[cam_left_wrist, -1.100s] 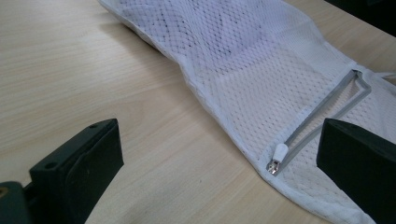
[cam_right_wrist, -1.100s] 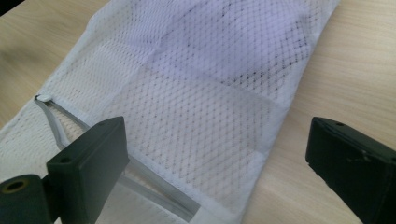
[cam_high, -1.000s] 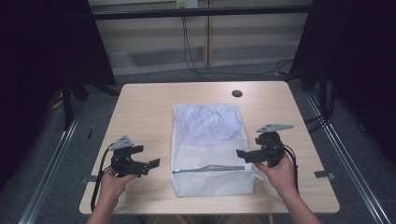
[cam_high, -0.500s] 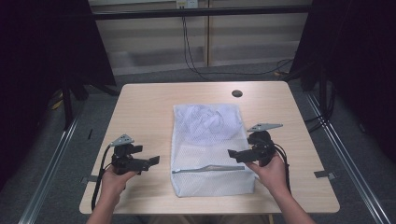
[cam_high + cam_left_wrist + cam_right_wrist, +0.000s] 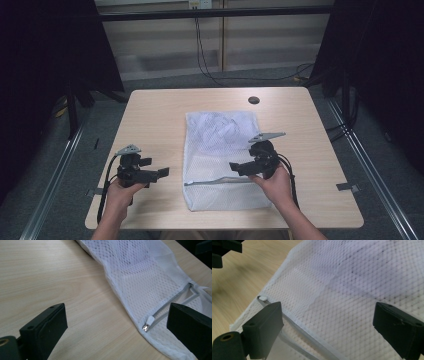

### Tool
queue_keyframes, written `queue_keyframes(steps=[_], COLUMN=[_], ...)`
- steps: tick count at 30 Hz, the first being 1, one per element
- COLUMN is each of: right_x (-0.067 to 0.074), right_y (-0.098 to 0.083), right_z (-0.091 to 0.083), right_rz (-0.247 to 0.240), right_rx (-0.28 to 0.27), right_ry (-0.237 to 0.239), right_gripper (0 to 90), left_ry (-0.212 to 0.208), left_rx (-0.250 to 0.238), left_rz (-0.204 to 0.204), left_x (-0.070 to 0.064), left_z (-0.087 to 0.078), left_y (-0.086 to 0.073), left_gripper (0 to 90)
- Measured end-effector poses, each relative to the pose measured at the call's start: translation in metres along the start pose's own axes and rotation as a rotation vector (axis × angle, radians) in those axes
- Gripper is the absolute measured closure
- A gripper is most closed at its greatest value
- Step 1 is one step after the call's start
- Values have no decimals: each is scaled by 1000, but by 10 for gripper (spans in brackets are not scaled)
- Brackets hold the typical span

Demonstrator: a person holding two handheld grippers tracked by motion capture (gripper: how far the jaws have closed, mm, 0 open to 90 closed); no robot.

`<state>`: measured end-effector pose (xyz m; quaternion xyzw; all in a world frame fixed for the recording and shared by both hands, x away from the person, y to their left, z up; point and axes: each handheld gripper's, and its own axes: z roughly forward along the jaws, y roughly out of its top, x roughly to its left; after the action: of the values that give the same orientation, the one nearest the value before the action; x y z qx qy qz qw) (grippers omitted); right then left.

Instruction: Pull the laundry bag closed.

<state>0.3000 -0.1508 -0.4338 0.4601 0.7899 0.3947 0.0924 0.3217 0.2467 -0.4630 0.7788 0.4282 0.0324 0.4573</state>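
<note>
Both tongs, left (image 5: 162, 172) and right (image 5: 234, 167), spread wide beside a soft, floppy mesh laundry bag (image 5: 222, 145); likely best gripped near its zipper pull (image 5: 148, 324).

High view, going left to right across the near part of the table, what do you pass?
Left black two-jaw gripper → white mesh laundry bag with a grey zipper → right black two-jaw gripper, hovering over the bag's right part → bare light wooden table.
</note>
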Motion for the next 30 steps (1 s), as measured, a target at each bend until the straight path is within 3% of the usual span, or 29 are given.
queue_keyframes(steps=[11,16,23,30], right_x=[11,14,20,28], right_y=[8,10,13,15], right_z=[10,15,21,30], right_rz=[14,22,26,23], right_rx=[9,14,23,38], right_ry=[18,21,32,46], right_gripper=[89,89,112,105], left_ry=[-14,-1,-29,-28], left_rx=[25,30,51,67], left_rz=[26,27,38,49], left_x=[-5,-6,-8,-10], left_z=[2,1,3,4], left_y=[1,0,-2,-2], left_gripper=[25,26,26,26])
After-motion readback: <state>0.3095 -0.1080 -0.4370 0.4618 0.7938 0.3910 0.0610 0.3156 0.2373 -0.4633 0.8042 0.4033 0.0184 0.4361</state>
